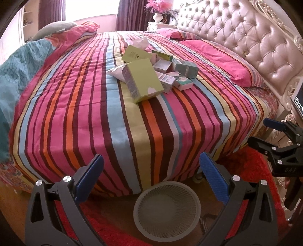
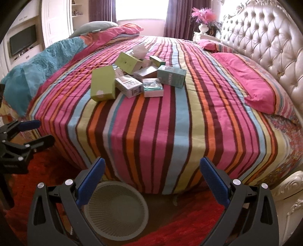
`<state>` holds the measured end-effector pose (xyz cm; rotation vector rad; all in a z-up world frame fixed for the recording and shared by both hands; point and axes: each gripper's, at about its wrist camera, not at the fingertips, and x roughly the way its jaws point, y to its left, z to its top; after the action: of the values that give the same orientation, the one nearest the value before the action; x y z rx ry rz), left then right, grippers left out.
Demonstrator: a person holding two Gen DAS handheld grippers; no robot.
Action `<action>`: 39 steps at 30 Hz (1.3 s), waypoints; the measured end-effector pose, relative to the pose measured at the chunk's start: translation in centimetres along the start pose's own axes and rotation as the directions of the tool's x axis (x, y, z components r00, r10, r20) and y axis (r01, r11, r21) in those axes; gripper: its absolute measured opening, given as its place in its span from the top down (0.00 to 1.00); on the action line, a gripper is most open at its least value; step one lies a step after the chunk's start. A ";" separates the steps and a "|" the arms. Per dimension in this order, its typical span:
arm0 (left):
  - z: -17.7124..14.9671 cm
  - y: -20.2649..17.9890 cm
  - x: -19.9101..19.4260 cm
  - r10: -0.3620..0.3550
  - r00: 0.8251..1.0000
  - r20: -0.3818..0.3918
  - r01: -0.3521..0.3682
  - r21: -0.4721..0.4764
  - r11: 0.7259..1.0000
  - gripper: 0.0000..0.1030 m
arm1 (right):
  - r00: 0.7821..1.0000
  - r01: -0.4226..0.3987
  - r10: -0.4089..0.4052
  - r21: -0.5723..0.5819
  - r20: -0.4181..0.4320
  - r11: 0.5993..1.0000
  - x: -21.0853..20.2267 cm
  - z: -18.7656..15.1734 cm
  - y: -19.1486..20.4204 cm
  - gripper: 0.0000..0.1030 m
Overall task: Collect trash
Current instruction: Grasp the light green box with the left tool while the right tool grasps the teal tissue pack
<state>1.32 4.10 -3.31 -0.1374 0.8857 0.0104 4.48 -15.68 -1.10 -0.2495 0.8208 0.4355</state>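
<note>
Left hand-held gripper (image 1: 151, 168), right hand-held gripper (image 2: 152, 170) released; basket (image 1: 166, 210) below, boxes (image 1: 151, 75) beyond.

The bed (image 1: 79, 98) wears pink, orange, maroon, blue and cream stripes. Lime-green box (image 1: 144, 80), teal box (image 2: 171, 75), white boxes. Pink pillow (image 2: 259, 92), teal blanket (image 2: 37, 62), red rug (image 2: 180, 227), pale basket (image 1: 166, 211), cream headboard (image 1: 255, 41).

Daylight entered through window (image 2: 141, 9) behind bed, blown out to white. Headboard (image 1: 251, 37) showed glare on tufted leather. Bedspread (image 2: 161, 117) was evenly bright, colours saturated, shadows soft. Strong fisheye bending at edges; black vignette in corners. Slight softness overall; floor under bed edge was dimmer.
</note>
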 end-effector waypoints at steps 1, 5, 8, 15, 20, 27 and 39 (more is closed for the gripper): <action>0.1 0.0 0.3 0.003 1.000 -0.004 -0.003 0.000 1.000 0.05 | 1.000 -0.005 0.005 0.000 0.001 1.000 0.2 0.1 -0.1 0.07; 0.6 -0.3 1.4 0.009 1.000 -0.027 -0.009 0.005 1.000 0.05 | 1.000 -0.018 0.018 0.014 0.001 1.000 0.9 0.7 -0.3 0.07; 1.0 -0.5 2.1 0.000 0.999 -0.034 0.000 0.001 1.000 0.05 | 0.999 -0.031 0.031 0.017 0.005 0.999 1.5 1.1 -0.2 0.07; 2.8 -0.4 3.1 -0.016 1.000 -0.004 0.016 -0.064 0.998 0.05 | 0.999 -0.046 0.046 0.004 -0.017 0.999 3.4 2.0 -0.2 0.07; 5.3 -0.6 4.5 -0.002 1.000 0.003 0.002 -0.071 0.997 0.05 | 1.000 -0.021 0.022 -0.058 0.014 0.998 4.3 3.5 0.0 0.07; 9.0 -0.3 6.9 0.043 0.999 0.010 -0.041 -0.131 0.990 0.05 | 0.999 -0.008 0.009 -0.026 0.039 1.000 7.0 6.7 -1.1 0.08; 12.3 -0.3 10.6 0.095 0.994 -0.045 -0.102 -0.191 0.976 0.05 | 1.000 -0.006 0.006 -0.039 0.002 0.999 12.8 10.0 -1.6 0.08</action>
<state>17.52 4.77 -3.77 -0.2755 0.9260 0.1870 19.39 -9.81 -4.06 -0.2830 0.8119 0.4575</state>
